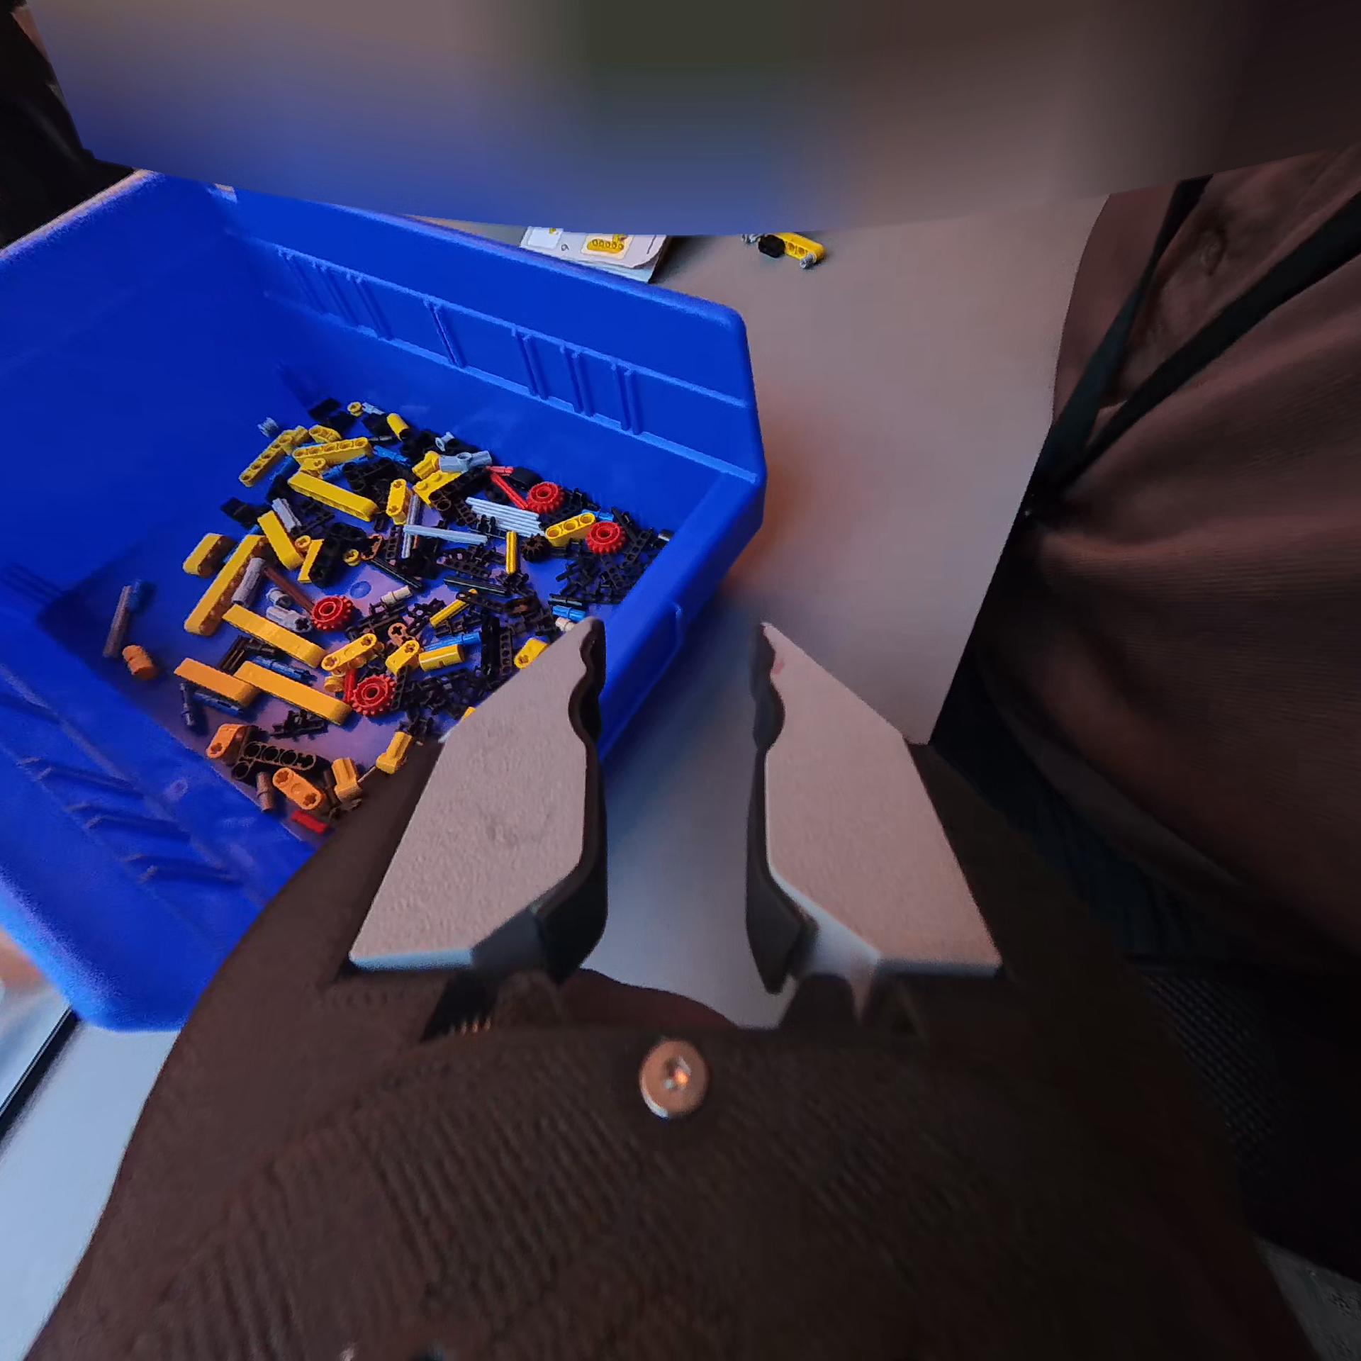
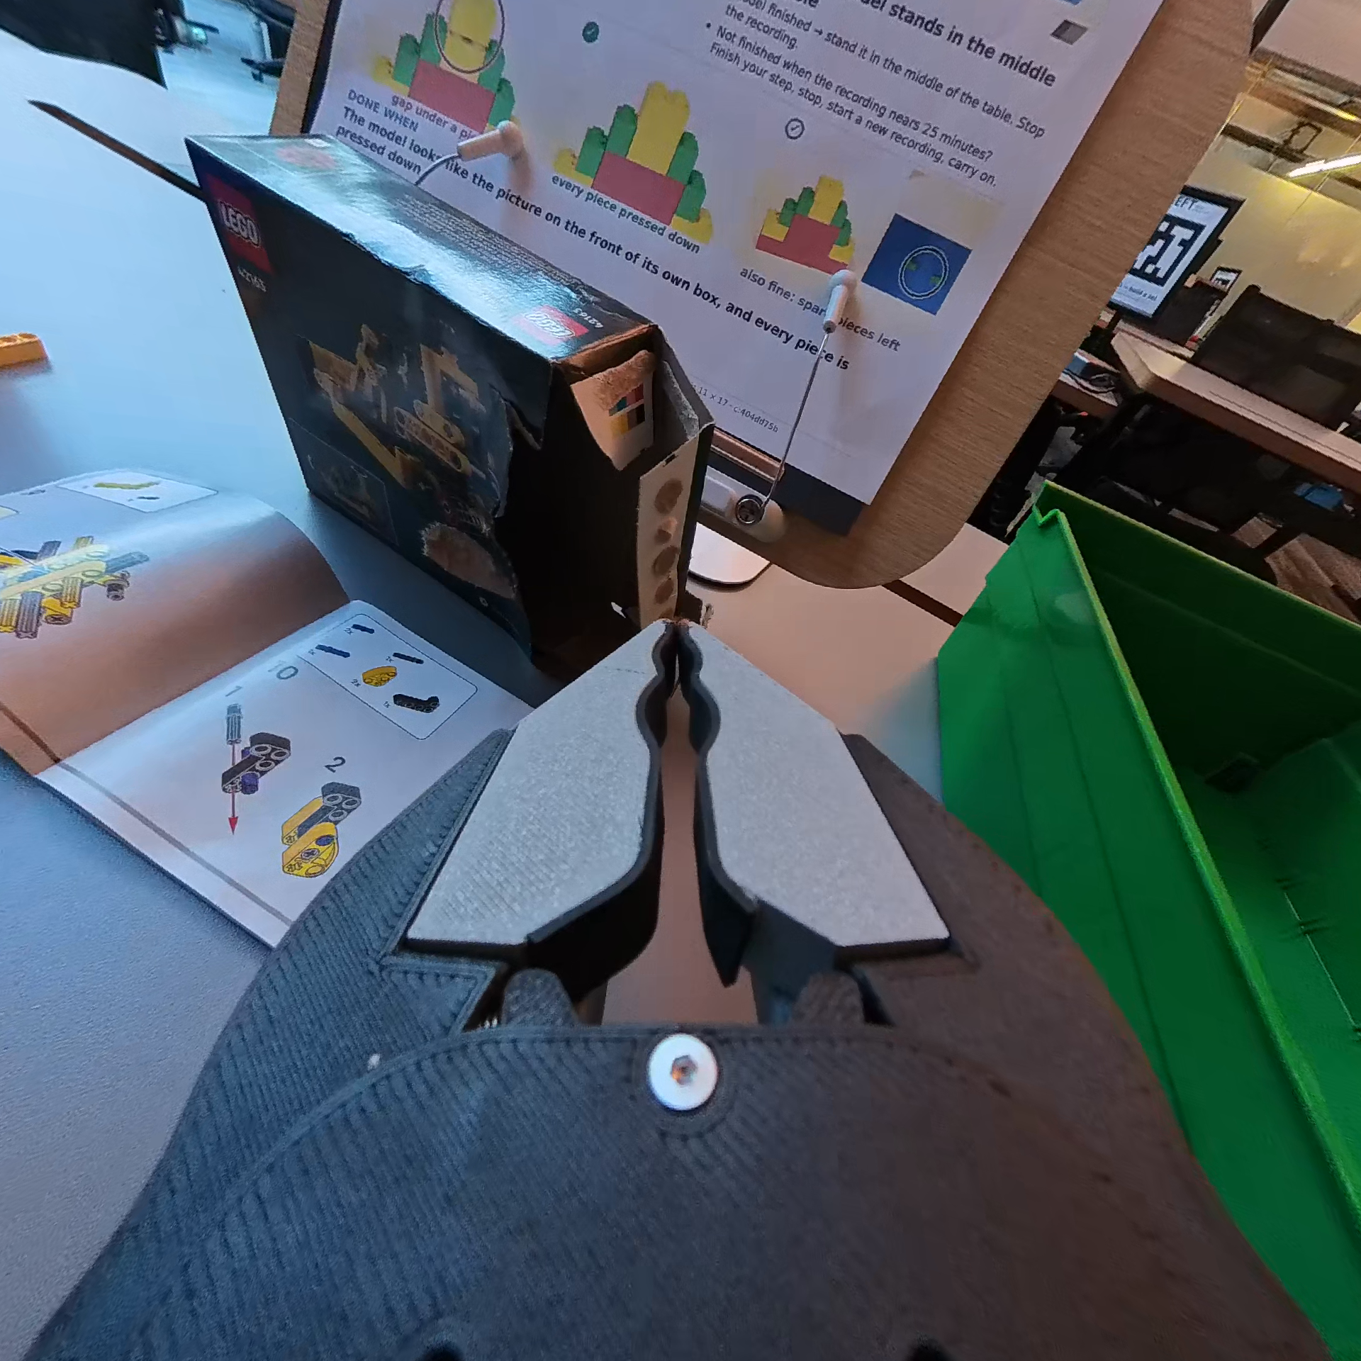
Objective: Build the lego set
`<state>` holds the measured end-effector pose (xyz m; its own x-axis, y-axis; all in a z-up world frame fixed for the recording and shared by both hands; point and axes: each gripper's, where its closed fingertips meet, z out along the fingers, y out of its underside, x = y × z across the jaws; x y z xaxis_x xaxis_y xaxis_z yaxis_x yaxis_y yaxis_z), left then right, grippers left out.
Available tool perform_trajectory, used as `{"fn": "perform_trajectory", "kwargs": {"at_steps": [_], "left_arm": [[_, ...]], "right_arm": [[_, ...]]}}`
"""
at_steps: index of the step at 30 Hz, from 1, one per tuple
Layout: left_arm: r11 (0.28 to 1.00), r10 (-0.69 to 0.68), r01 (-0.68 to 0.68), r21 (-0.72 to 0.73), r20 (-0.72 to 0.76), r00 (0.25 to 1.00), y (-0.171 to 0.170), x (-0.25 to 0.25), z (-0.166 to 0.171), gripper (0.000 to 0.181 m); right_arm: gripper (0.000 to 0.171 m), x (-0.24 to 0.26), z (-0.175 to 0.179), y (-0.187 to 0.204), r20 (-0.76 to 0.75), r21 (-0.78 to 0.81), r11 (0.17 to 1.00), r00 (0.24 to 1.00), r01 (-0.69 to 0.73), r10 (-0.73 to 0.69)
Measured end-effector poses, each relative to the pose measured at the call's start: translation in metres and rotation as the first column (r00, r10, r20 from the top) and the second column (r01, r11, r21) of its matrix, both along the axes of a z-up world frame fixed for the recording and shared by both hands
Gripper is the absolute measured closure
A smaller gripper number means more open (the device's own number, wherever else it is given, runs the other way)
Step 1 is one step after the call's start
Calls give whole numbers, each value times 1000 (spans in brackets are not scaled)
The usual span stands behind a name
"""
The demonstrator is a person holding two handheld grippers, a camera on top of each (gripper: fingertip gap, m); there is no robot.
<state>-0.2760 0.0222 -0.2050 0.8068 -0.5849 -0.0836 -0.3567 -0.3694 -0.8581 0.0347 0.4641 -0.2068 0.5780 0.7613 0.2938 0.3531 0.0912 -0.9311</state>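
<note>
In the left wrist view a blue bin (image 1: 663, 346) holds several loose yellow, black, red and grey lego pieces (image 1: 412, 582). My left gripper (image 1: 681, 641) is open and empty, above the bin's near right corner and the table beside it. A small yellow and black sub-assembly (image 1: 788, 247) lies on the table far behind. In the right wrist view my right gripper (image 2: 677, 633) is shut with nothing visible between the tips, just in front of the black lego box (image 2: 442, 383). The open instruction booklet (image 2: 243, 707) lies to its left.
A green bin (image 2: 1149, 773) stands at the right of the right gripper. A wooden board with a printed sheet (image 2: 736, 169) stands behind the box. A yellow beam (image 2: 18, 350) lies at the far left. A person in a brown shirt (image 1: 1178, 552) is close on the left gripper's right. My hands' fingertips stand some 55 cm from each other.
</note>
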Motion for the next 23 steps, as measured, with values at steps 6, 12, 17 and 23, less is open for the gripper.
{"fn": "perform_trajectory", "kwargs": {"at_steps": [6,12,17,23], "left_arm": [[997,-72,71,-26,-6,997,-5,15,-10,150],[998,-52,52,-18,1,999,-5,12,-12,149],[995,-99,99,-15,10,995,-11,18,-13,153],[994,-80,74,-81,-83,993,1,11,-36,155]], "right_arm": [[171,0,0,0,2,5,1000,1000,4,-4],[171,2,0,1,5,5,1000,1000,13,-13],[171,2,-1,2,11,9,1000,1000,20,-20],[171,2,-2,2,20,12,1000,999,27,-27]]}}
